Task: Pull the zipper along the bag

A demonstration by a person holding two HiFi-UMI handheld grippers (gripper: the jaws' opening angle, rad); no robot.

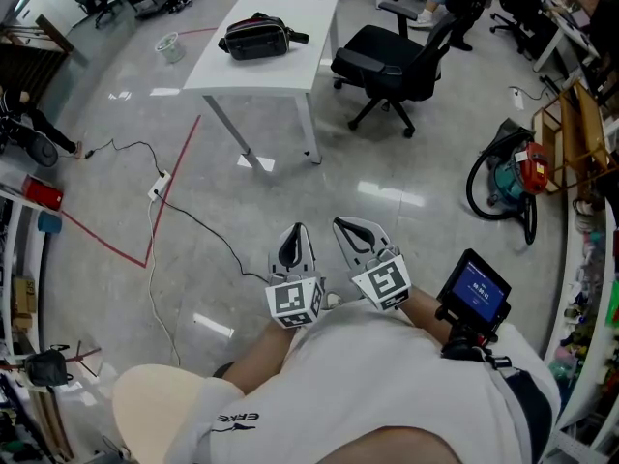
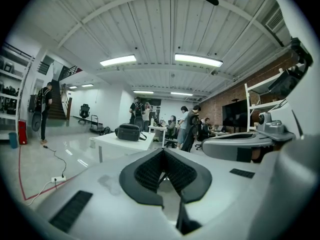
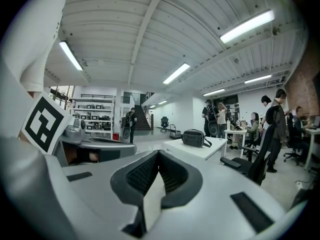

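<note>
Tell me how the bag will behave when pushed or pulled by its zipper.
The bag looks soft-sided and rounded, so it probably flexes rather than staying stiff. It lies loose on the smooth table, so a one-gripper pull would likely slide it. Its strap may trail or snag.
</note>
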